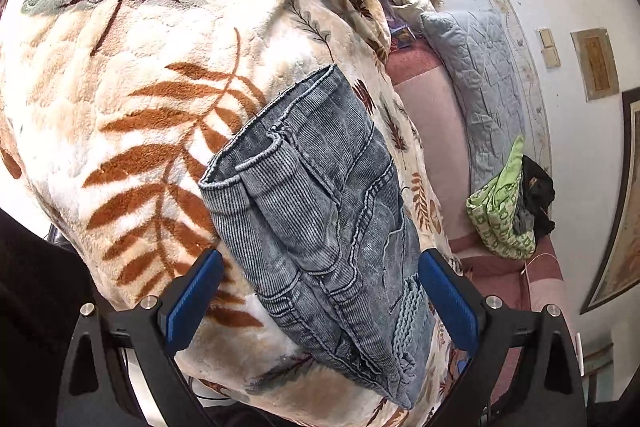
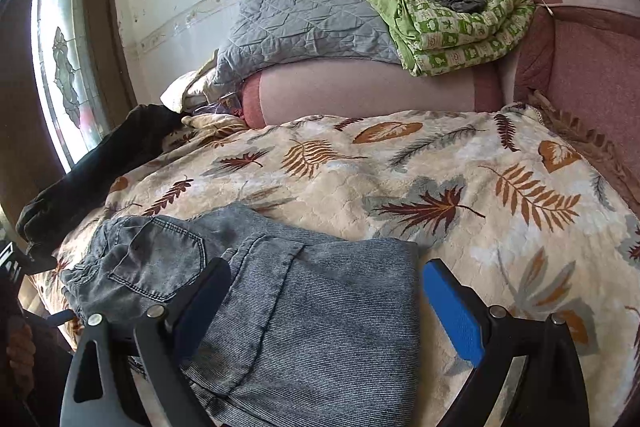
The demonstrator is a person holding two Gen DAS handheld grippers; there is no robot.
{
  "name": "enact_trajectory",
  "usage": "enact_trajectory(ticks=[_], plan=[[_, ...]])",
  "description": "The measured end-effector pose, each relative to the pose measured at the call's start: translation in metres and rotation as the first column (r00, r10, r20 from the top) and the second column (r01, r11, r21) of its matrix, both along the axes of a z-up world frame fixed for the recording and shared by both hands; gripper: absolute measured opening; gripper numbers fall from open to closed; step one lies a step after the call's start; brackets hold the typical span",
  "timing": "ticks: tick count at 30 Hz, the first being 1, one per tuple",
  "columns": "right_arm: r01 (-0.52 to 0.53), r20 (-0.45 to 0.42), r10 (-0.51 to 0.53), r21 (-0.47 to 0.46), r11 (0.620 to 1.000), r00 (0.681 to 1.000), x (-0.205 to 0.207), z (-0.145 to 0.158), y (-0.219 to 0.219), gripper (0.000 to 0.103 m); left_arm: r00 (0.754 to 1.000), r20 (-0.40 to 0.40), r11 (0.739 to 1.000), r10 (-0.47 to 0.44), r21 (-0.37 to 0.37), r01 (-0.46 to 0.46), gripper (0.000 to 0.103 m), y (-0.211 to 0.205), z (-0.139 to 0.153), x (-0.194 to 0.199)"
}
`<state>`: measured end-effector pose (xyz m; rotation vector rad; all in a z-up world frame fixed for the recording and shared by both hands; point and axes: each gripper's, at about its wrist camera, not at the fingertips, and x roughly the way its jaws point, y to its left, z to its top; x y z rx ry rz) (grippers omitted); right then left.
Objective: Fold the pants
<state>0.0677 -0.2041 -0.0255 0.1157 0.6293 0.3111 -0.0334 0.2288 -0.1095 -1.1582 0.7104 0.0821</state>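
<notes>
Lying folded on a plush leaf-print blanket, the ribbed blue-grey pants sit between both wide-open, empty grippers, left gripper and right gripper; their lower edge is cut off.

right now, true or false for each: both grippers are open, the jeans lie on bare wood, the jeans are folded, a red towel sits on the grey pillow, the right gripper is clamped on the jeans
1. Both the left gripper and right gripper are open. True.
2. The jeans lie on bare wood. False: they lie on a leaf-print blanket.
3. The jeans are folded. True.
4. A red towel sits on the grey pillow. False: a green patterned cloth rests against it.
5. The right gripper is clamped on the jeans. False: its jaws stand wide apart.
</notes>
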Motion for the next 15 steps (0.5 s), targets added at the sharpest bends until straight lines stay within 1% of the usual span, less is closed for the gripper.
enact_trajectory(ticks=[1, 3, 5, 7, 9, 10, 11, 13, 14, 15], plan=[[-0.008, -0.017, 0.009, 0.032, 0.999, 1.000, 0.001, -0.001, -0.002, 0.098, 1.000, 0.004, 1.000, 0.003, 0.004, -0.003, 0.098, 0.000, 0.000, 0.003], [-0.018, -0.060, 0.023, 0.081, 0.997, 0.998, 0.006, -0.005, -0.004, 0.098, 1.000, 0.008, 1.000, -0.003, -0.003, 0.003, 0.090, 0.005, -0.003, 0.006], [-0.014, -0.083, 0.019, 0.063, 0.998, 0.996, 0.008, -0.010, 0.000, 0.098, 1.000, -0.021, 1.000, -0.006, 0.006, 0.007, 0.070, 0.006, -0.006, 0.013], [-0.016, -0.075, 0.018, 0.031, 0.999, 0.997, 0.005, -0.010, 0.004, 0.098, 1.000, -0.023, 1.000, -0.008, -0.001, 0.008, 0.068, 0.007, -0.011, 0.015], [-0.020, -0.064, 0.022, 0.027, 0.999, 0.998, 0.002, -0.008, 0.006, 0.098, 1.000, -0.008, 1.000, -0.002, -0.018, 0.002, 0.069, 0.009, -0.013, 0.014], [-0.021, -0.076, 0.024, 0.036, 0.999, 0.997, 0.002, -0.009, 0.007, 0.098, 1.000, -0.004, 1.000, 0.001, -0.025, -0.001, 0.070, 0.010, -0.014, 0.013], [-0.029, -0.103, 0.035, 0.063, 0.998, 0.994, 0.003, -0.010, 0.007, 0.098, 1.000, -0.003, 1.000, -0.003, -0.025, 0.003, 0.070, 0.011, -0.015, 0.013], [-0.044, -0.189, 0.072, 0.152, 0.987, 0.979, 0.006, -0.015, 0.009, 0.098, 1.000, 0.004, 1.000, -0.014, -0.014, 0.014, 0.068, 0.011, -0.014, 0.013], [-0.044, -0.249, 0.096, 0.207, 0.977, 0.964, 0.008, -0.018, 0.012, 0.098, 1.000, 0.002, 1.000, -0.020, 0.006, 0.020, 0.063, 0.010, -0.013, 0.012], [-0.050, -0.302, 0.134, 0.270, 0.961, 0.944, 0.011, -0.020, 0.017, 0.098, 1.000, -0.017, 0.999, -0.024, 0.046, 0.025, 0.052, 0.009, -0.012, 0.013]])
